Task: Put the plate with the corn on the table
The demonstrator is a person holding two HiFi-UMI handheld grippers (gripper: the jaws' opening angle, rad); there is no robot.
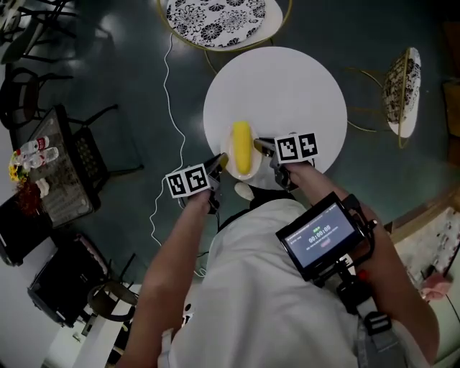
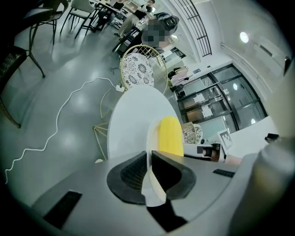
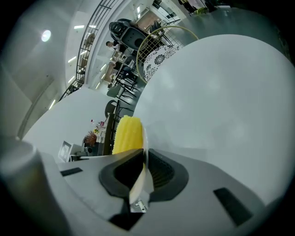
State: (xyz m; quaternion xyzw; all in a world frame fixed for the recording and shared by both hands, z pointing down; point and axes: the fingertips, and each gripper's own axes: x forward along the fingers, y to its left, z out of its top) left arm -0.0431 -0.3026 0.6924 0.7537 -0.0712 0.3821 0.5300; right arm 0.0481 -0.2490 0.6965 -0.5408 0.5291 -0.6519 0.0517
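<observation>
Plate (image 1: 231,159) with corn (image 1: 242,146) at the table's (image 1: 287,86) 6 o'clock edge, not yet released.
Jaws of left gripper (image 1: 219,164) and right gripper (image 1: 264,147) are closed on its rim; next, likely lower it level, then open.

Bright yellow corn (image 1: 242,147) on a pale cream plate (image 1: 255,164). Plain white round table (image 1: 287,86). The grey left gripper (image 1: 220,164) and right gripper (image 1: 263,146) carry black-and-white square markers. Gold-framed chair (image 1: 215,18), its seat in a black-and-white floral print. Dark grey-green floor (image 1: 108,72).
</observation>
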